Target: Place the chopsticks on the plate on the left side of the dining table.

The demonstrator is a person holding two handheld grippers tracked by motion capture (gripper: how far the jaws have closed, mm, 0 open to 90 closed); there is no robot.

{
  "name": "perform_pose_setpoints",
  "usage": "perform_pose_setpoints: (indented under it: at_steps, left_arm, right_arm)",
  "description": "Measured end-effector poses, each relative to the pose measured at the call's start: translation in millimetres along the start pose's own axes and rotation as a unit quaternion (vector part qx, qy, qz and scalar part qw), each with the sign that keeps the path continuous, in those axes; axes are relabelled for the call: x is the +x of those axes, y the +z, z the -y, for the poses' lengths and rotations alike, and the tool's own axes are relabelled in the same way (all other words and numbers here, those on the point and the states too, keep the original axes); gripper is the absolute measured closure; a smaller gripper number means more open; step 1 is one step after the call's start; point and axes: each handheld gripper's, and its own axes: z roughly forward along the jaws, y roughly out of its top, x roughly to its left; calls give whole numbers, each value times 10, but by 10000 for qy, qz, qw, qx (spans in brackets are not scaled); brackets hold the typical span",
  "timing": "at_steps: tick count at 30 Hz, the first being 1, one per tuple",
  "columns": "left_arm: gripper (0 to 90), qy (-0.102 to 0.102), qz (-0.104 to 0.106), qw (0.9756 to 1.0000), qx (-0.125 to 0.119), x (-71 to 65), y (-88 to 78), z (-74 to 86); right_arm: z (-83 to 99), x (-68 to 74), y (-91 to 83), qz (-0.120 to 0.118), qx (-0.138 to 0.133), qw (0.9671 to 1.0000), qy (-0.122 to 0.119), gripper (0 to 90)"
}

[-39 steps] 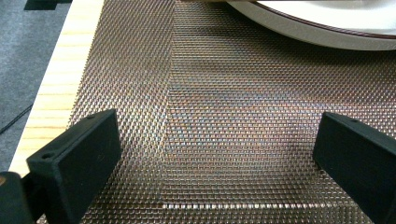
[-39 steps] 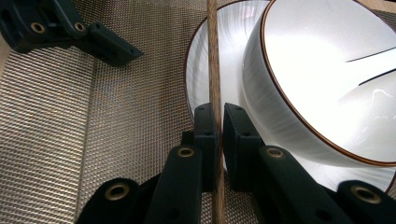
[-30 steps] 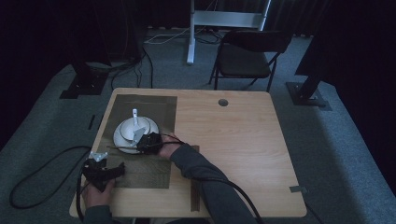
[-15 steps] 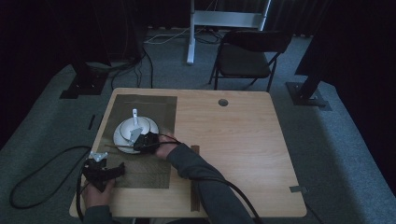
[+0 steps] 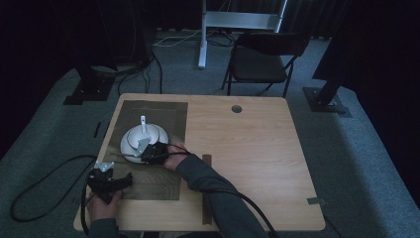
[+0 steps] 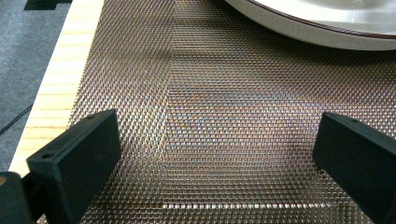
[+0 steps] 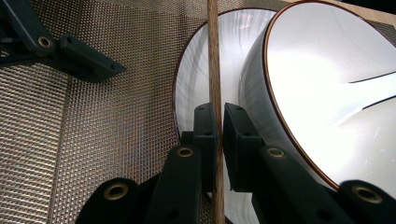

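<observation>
The right gripper (image 7: 215, 122) was clamped on a thin wooden stick (image 7: 213, 56), which stood just beside the white bowl (image 7: 336, 88) on its plate (image 7: 196, 79). At seven o'clock from the bowl, the left gripper (image 6: 215, 154) hovered wide and empty over the woven mat (image 6: 224, 93) on the surface (image 5: 247, 144).

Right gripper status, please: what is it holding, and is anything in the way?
Right gripper shut on wooden chopstick, beside bowl on plate. Left gripper open over mat. Nothing blocking.
</observation>
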Motion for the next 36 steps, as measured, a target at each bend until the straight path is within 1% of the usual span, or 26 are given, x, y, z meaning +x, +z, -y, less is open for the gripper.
perform_pose_setpoints:
  at_steps: [6, 14, 23, 28, 31, 32, 36]
  left_arm:
    - [14, -6, 0, 10000, -6, -1, 1, 0]
    - [14, 3, 4, 10000, 14, 1, -2, -1]
    - [14, -1, 0, 10000, 0, 0, 0, 0]
    - [15, 0, -2, 10000, 0, 0, 0, 0]
    - [15, 0, -3, 10000, -1, 0, 0, 0]
    - [15, -1, -2, 10000, -1, 0, 0, 0]
    - [14, 0, -2, 10000, 0, 0, 0, 0]
  right_arm:
    - [4, 1, -16, 39, -31, 10000, 17, 812]
    - [32, 19, -46, 38, -87, 10000, 17, 806]
    - [59, 46, -135, 43, -172, 9998, 9, 773]
    - [91, 38, -204, 78, -180, 9998, 61, 767]
    - [118, 38, -232, 89, -158, 9998, 46, 762]
    - [125, 37, -238, 79, -153, 9998, 53, 761]
    - [178, 0, -284, -5, -178, 9996, 216, 741]
